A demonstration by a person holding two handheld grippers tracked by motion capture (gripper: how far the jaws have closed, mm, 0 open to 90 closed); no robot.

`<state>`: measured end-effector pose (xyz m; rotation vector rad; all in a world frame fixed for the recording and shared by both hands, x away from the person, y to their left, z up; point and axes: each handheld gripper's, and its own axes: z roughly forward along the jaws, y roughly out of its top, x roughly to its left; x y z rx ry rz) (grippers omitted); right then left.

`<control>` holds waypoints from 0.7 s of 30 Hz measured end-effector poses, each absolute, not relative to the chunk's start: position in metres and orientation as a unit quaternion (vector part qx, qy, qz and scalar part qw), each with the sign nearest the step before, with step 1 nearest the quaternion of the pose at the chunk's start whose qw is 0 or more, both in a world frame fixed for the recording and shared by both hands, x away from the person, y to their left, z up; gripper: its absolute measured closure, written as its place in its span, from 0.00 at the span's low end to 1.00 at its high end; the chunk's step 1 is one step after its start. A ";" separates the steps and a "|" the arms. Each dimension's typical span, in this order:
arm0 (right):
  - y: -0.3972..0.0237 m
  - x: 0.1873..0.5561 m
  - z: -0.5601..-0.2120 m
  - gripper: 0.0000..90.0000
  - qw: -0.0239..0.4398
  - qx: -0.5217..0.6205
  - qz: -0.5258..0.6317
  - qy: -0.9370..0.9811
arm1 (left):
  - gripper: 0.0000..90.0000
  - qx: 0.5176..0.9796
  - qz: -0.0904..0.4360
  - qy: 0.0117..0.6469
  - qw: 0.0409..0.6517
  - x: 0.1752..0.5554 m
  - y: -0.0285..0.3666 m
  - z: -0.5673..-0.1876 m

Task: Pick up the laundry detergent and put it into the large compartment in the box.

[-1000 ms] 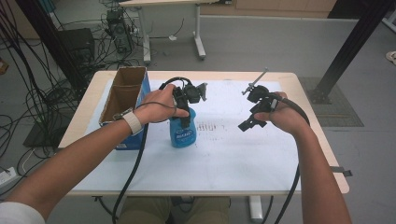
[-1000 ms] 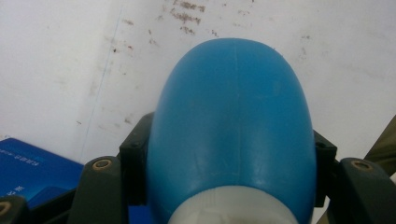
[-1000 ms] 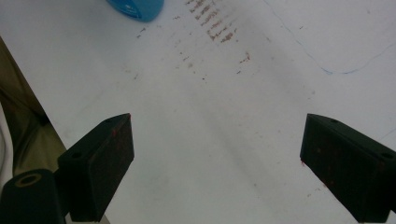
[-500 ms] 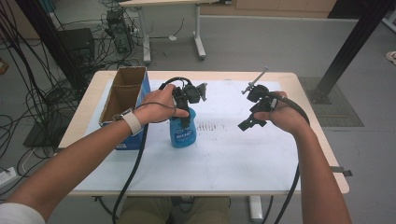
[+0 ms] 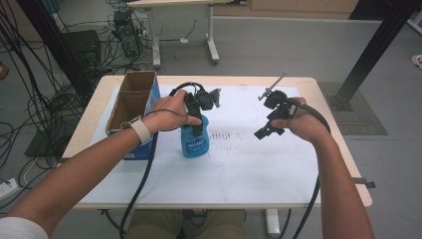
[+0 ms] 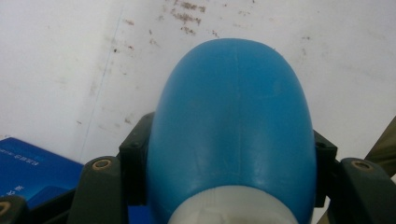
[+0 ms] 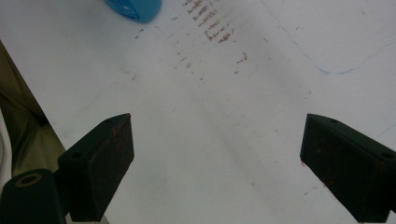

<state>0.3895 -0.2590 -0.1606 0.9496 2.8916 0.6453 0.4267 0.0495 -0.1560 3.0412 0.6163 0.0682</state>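
A blue plastic bottle [image 5: 195,142] with a white neck stands upright on the white table cover [image 5: 239,169], left of centre. My left gripper [image 5: 197,119] comes down on it from above and is shut on its upper body. In the left gripper view the bottle [image 6: 233,116] sits between both black jaws, whose pads [image 6: 135,168] press on its sides. My right gripper [image 5: 263,130] is held in the air over the right half of the table, tilted down, open and empty. In the right gripper view [image 7: 215,135] its jaws stand wide apart above bare cover, with the bottle's base [image 7: 135,8] at the top edge.
An open cardboard box [image 5: 130,102] with a blue side stands at the table's left edge, just left of the bottle; its blue corner [image 6: 28,163] shows in the left gripper view. Faint dark scuff marks [image 5: 224,135] lie mid-table. Cables trail off the front edge.
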 end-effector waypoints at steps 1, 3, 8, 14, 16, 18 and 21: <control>-0.259 0.390 -0.161 0.11 0.015 0.305 0.208 0.929 | 0.42 0.980 0.022 0.199 0.019 0.427 0.049 -0.156; -0.259 0.390 -0.161 0.11 0.015 0.305 0.207 0.930 | 0.42 0.980 0.022 0.199 0.019 0.427 0.049 -0.156; -0.258 0.390 -0.161 0.11 0.015 0.304 0.209 0.929 | 0.42 0.980 0.021 0.199 0.017 0.427 0.049 -0.156; -0.258 0.390 -0.161 0.11 0.014 0.305 0.208 0.929 | 0.42 0.979 0.020 0.200 0.017 0.427 0.049 -0.156; -0.258 0.390 -0.161 0.11 0.015 0.305 0.208 0.929 | 0.42 0.980 0.021 0.200 0.017 0.427 0.049 -0.156; -0.258 0.390 -0.161 0.11 0.015 0.305 0.208 0.929 | 0.42 0.980 0.021 0.199 0.017 0.427 0.049 -0.156; -0.258 0.390 -0.161 0.11 0.015 0.305 0.208 0.929 | 0.42 0.979 0.020 0.200 0.017 0.427 0.049 -0.156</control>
